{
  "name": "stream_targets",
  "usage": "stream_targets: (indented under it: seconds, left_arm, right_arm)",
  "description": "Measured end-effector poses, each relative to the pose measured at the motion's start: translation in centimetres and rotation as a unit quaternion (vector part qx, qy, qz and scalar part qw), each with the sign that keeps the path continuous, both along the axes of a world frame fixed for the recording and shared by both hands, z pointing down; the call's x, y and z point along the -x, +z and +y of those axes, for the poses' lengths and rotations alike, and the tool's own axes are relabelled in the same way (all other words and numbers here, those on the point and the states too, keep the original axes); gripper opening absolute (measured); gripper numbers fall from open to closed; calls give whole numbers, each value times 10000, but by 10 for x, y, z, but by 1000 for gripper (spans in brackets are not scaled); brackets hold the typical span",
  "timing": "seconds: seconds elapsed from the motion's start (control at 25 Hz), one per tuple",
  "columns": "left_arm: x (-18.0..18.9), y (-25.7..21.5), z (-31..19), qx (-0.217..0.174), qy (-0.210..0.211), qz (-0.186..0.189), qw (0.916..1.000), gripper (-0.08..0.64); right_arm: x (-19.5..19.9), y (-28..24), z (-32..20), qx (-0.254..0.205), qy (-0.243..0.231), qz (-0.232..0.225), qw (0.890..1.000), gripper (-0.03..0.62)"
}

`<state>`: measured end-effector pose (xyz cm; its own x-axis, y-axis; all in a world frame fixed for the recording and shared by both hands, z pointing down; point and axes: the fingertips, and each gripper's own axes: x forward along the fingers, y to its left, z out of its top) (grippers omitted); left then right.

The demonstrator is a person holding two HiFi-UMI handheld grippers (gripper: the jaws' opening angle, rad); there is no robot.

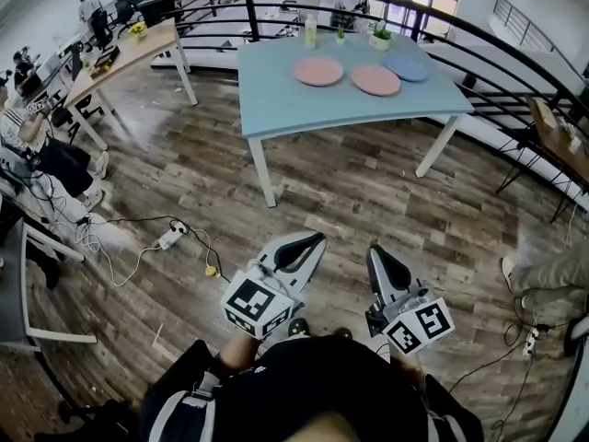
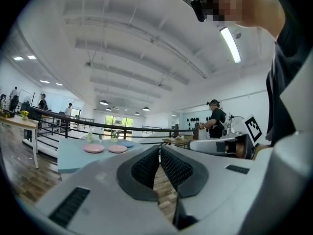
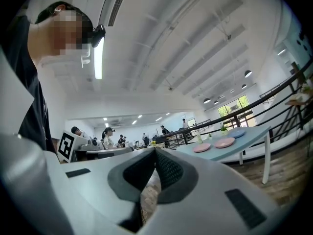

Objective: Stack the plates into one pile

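Observation:
Three plates lie side by side on a light blue table (image 1: 276,99) far ahead: a pink plate (image 1: 318,71), a second pink plate (image 1: 375,79) and a blue plate (image 1: 407,69). They show small in the left gripper view as pink plate (image 2: 93,148), pink plate (image 2: 118,149) and blue plate (image 2: 126,144). In the right gripper view they are pink plate (image 3: 202,148), pink plate (image 3: 224,143) and blue plate (image 3: 237,134). My left gripper (image 1: 308,240) and right gripper (image 1: 377,251) are held close to my body over the wooden floor, well short of the table. Both are shut and hold nothing.
A bottle (image 1: 311,31) and small potted plants (image 1: 381,35) stand at the table's far edge. A black railing (image 1: 479,35) curves behind it. A power strip (image 1: 170,238) with cables lies on the floor at left. A wooden table (image 1: 120,58) and seated people are at far left.

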<state>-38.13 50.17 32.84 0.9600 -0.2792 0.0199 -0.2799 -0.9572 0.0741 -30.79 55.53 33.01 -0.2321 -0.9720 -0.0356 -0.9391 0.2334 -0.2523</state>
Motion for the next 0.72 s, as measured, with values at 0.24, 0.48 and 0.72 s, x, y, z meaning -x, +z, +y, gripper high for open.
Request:
stream_targets:
  seconds: [0.24, 0.48, 0.72]
  left_arm:
    - [12, 1, -17, -13, 68, 73, 9999, 21]
    - [17, -1, -34, -71, 173, 155, 9997, 21]
    - [24, 1, -47, -104, 332, 142, 9993, 21]
  right_arm:
    - [7, -1, -14, 9, 151, 59, 9999, 0]
    - [13, -2, -27, 12, 309, 120, 9994, 0]
    - [15, -1, -37, 49, 548, 121, 9984, 2]
